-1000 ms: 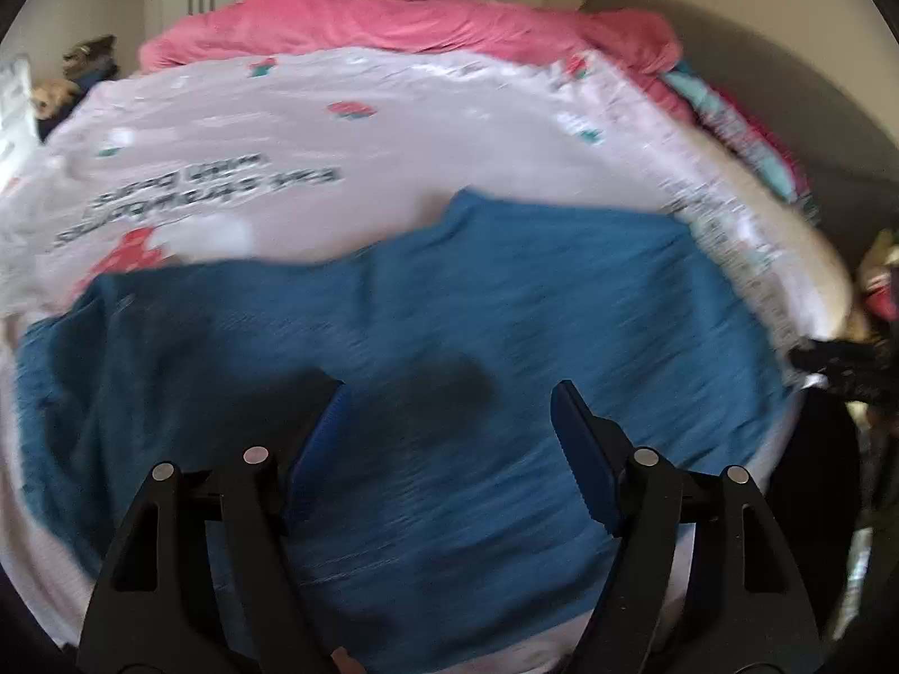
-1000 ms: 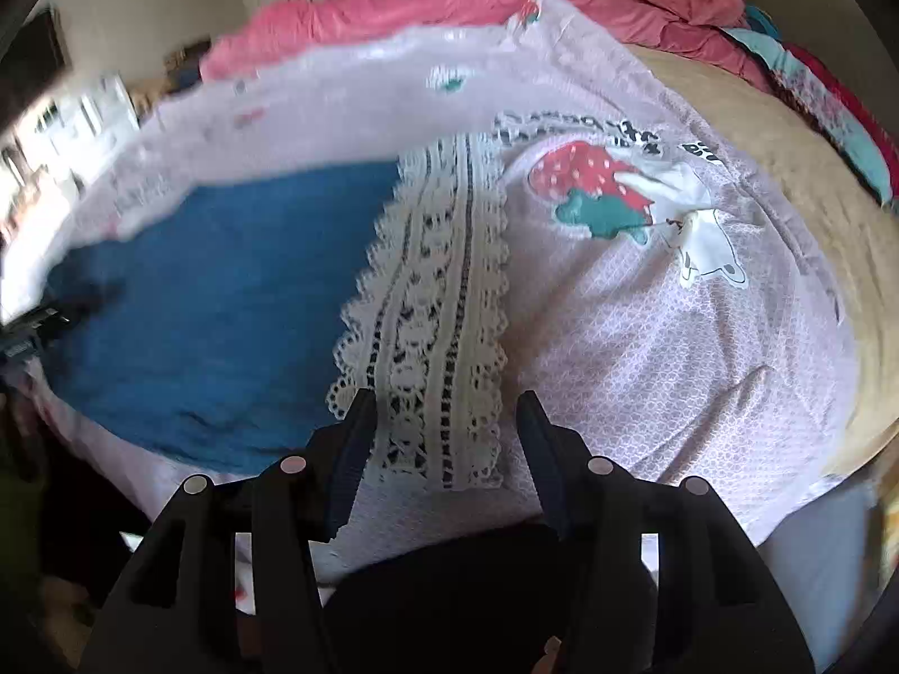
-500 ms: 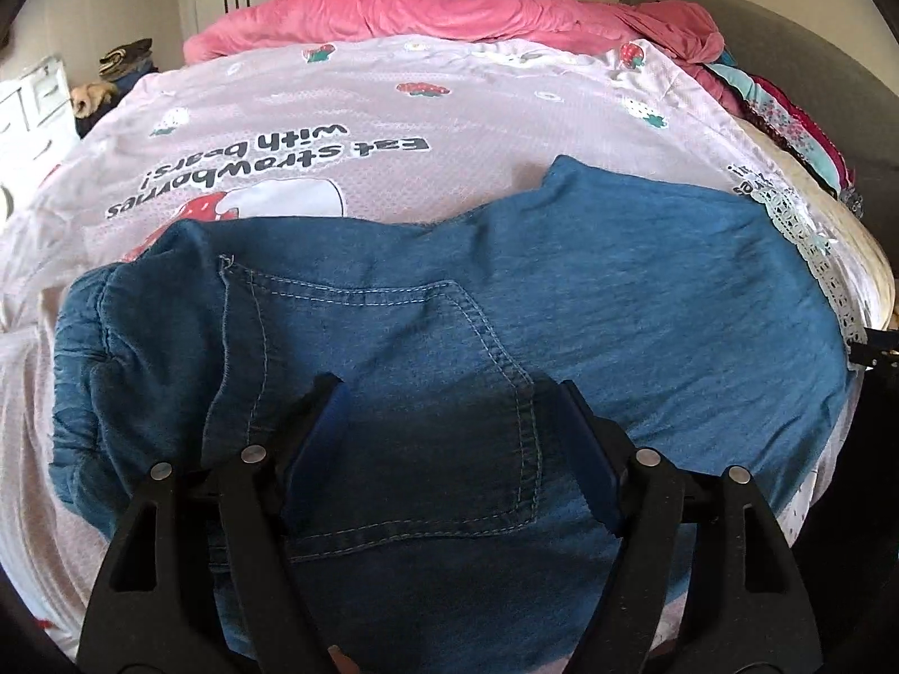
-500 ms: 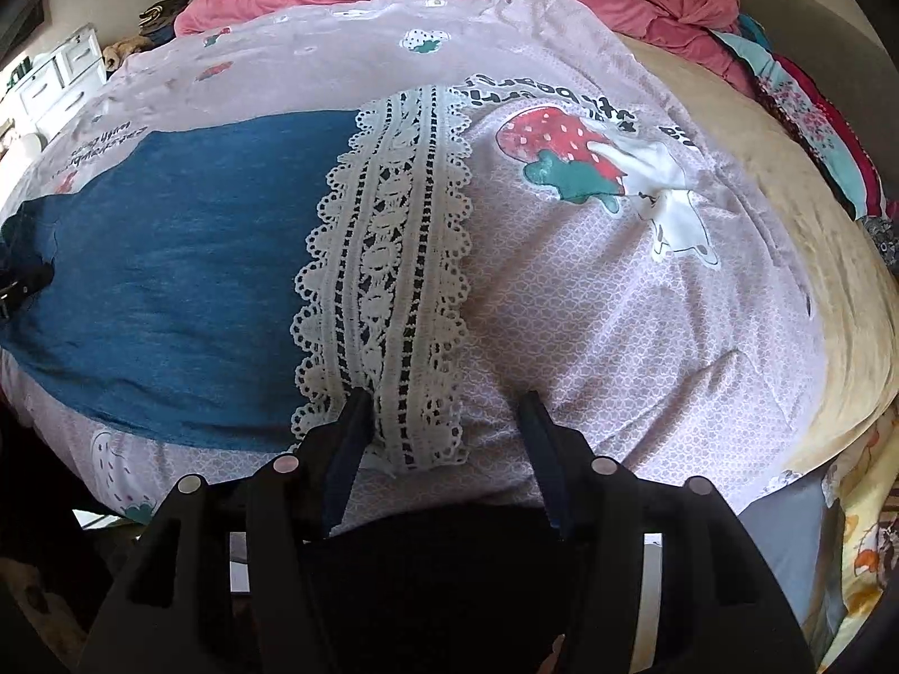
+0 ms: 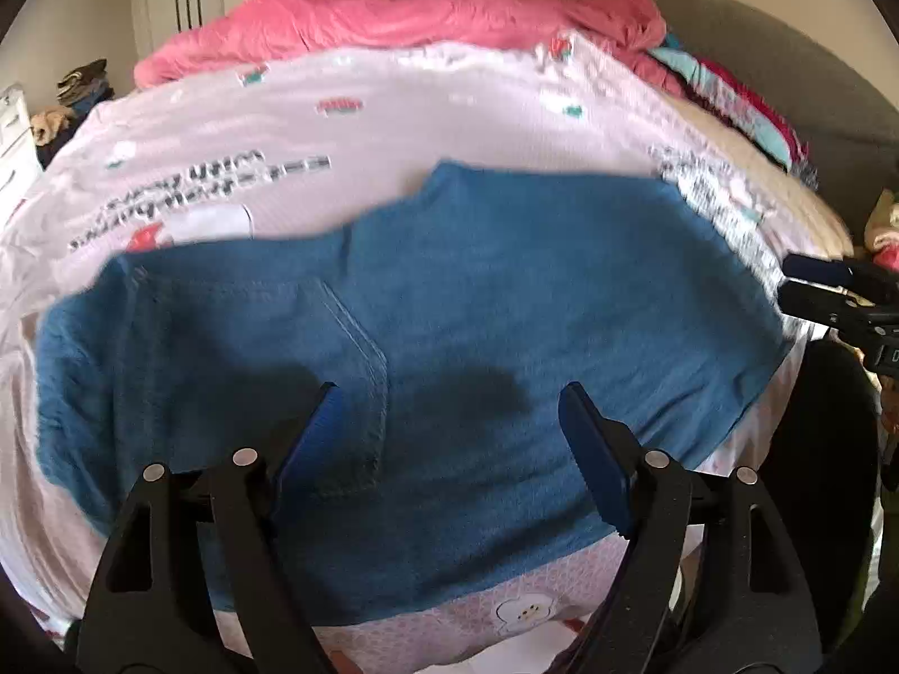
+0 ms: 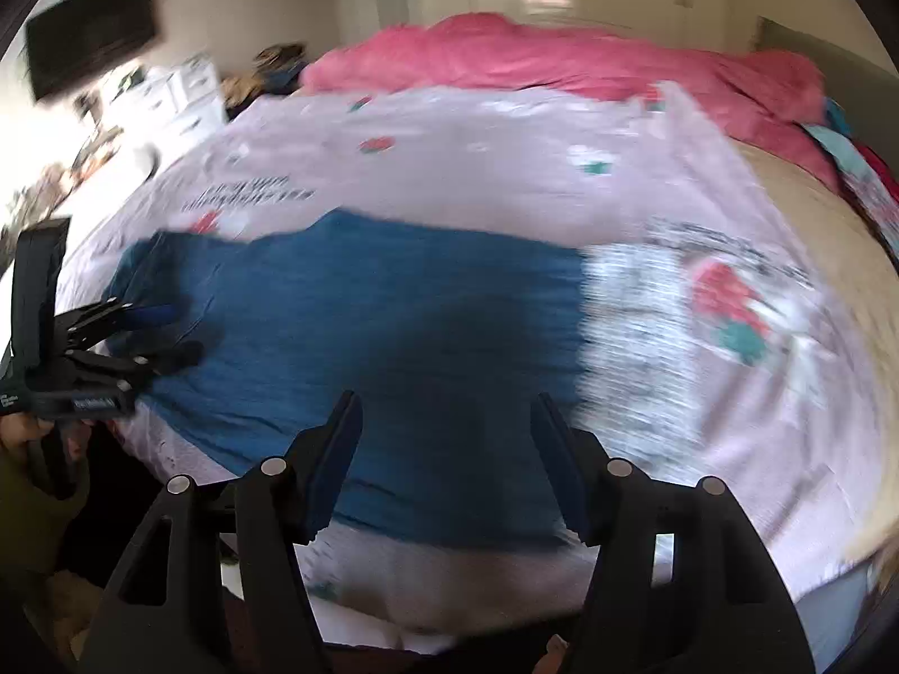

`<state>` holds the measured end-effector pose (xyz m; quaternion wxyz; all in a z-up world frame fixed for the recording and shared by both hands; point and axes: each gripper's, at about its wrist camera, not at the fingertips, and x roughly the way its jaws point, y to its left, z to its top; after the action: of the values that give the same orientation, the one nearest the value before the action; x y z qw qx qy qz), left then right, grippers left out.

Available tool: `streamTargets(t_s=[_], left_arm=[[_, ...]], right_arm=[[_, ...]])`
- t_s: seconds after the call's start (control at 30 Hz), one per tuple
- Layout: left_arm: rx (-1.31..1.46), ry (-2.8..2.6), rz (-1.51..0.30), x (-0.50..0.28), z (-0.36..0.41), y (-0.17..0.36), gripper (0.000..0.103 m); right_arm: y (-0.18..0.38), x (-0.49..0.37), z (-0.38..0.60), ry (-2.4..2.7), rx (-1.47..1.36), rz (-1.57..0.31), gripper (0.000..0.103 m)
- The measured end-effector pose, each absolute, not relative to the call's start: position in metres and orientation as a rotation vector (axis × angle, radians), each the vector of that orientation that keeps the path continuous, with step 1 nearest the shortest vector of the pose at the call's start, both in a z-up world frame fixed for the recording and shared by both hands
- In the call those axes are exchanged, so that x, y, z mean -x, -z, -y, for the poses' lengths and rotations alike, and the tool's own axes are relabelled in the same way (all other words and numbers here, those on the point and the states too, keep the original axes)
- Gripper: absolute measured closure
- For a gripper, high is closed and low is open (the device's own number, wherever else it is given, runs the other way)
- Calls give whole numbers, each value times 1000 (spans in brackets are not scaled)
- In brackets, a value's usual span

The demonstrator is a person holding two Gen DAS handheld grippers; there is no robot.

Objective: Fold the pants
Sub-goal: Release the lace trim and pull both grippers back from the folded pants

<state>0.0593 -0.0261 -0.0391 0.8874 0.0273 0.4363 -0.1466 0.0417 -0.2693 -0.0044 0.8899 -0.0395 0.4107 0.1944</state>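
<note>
Blue denim pants (image 5: 505,292) lie flat across the near side of the bed, back pocket (image 5: 348,370) facing up at the waist end on the left. My left gripper (image 5: 449,393) hovers over the pocket area, its jaws opening with nothing between them. In the right wrist view the pants (image 6: 393,314) fill the middle, and my right gripper (image 6: 446,400) hangs above the leg end, jaws opening and empty. Each gripper shows in the other's view: the right gripper (image 5: 831,286) at the leg hem, the left gripper (image 6: 140,331) near the waist.
The pants rest on a pale pink strawberry-print sheet (image 5: 393,129) with a white lace strip (image 6: 635,326) just past the hem. A pink quilt (image 5: 427,17) is piled at the far side, a grey headboard (image 5: 786,84) stands right, and white drawers (image 6: 185,90) stand left.
The right gripper has swung left from above the lace strip to above the pants' leg end, and its jaws have widened. The left gripper stays over the pocket, jaws slightly wider.
</note>
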Motion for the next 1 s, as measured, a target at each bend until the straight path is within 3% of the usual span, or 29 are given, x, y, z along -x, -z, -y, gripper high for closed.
streamTargets(t_s=[0.3, 0.67, 0.73, 1.0], left_arm=[[-90, 295, -945, -65, 28, 59, 25], [-85, 311, -933, -48, 39, 30, 21], [-98, 327, -907, -45, 46, 20, 18], [-131, 365, -869, -54, 77, -3, 15]], right_arm=[[58, -75, 257, -354, 66, -1021, 38], [16, -46, 291, -355, -74, -861, 35], [9, -40, 303, -324, -88, -843, 21], [12, -19, 331, -258, -113, -809, 22]])
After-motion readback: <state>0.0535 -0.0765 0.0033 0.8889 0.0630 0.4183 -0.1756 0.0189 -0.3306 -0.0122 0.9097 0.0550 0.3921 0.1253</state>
